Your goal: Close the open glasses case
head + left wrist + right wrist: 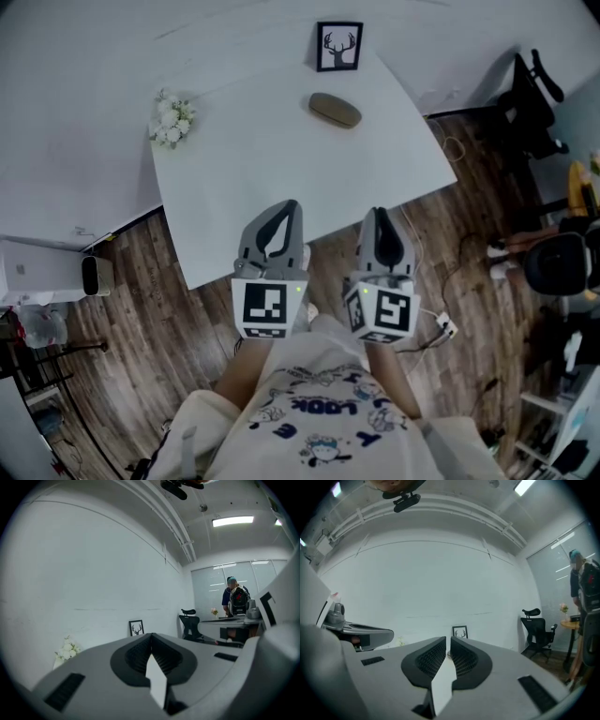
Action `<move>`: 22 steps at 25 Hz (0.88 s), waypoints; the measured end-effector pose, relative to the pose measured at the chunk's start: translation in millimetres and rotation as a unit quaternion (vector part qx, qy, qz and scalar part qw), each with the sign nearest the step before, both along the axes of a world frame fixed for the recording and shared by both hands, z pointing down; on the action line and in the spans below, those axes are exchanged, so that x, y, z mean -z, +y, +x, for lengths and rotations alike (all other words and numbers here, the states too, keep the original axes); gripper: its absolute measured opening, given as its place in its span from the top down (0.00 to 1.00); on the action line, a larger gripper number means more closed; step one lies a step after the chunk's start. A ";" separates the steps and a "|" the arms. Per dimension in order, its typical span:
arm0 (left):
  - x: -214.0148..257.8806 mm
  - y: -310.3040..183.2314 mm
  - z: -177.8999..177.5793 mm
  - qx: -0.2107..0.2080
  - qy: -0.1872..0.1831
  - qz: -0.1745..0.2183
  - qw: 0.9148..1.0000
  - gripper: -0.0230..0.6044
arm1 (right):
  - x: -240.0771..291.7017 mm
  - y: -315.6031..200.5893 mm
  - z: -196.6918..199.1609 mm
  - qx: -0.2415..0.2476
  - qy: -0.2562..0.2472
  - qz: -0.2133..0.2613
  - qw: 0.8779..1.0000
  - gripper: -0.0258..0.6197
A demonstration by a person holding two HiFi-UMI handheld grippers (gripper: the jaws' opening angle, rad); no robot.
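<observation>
A brown-olive glasses case (335,110) lies on the white table (244,178) toward its far side, lid down, just in front of a framed deer picture (338,46). My left gripper (292,204) and right gripper (377,212) are both shut and hold nothing. They hover side by side over the table's near edge, well short of the case. In the left gripper view the left gripper (151,635) points level at the wall, the deer picture (136,627) beyond it. The right gripper (446,640) aims at the same deer picture (460,632). The case is hidden in both gripper views.
A white flower bunch (172,120) sits at the table's left corner. Dark wood floor surrounds the table, with a white appliance (52,270) at the left and black office chairs (530,98) at the right. A person (233,597) stands by a far desk.
</observation>
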State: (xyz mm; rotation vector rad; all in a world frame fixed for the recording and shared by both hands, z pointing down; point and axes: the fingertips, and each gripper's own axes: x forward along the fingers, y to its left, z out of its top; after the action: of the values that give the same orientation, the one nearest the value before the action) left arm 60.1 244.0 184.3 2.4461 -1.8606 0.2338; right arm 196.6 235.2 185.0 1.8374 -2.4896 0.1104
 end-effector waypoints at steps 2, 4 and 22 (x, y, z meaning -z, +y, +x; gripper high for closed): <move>-4.2 -14.8 -0.7 0.002 -0.001 -0.004 1.000 0.96 | -5.0 -13.9 1.9 0.001 0.000 -0.006 1.000 0.94; -10.1 -30.9 -0.6 0.005 0.005 -0.010 1.000 0.96 | -10.5 -28.5 3.5 0.003 0.003 -0.011 1.000 0.94; -76.3 -256.3 -25.7 -0.051 -0.034 -0.092 0.994 0.96 | -70.4 -255.9 -29.0 0.053 0.049 -0.109 0.991 0.86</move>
State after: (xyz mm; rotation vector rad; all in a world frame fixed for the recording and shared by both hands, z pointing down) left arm 34.4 -12.3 260.6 2.4370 -1.6567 0.4783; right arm 167.6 -20.7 255.4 1.5840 -2.3955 0.2702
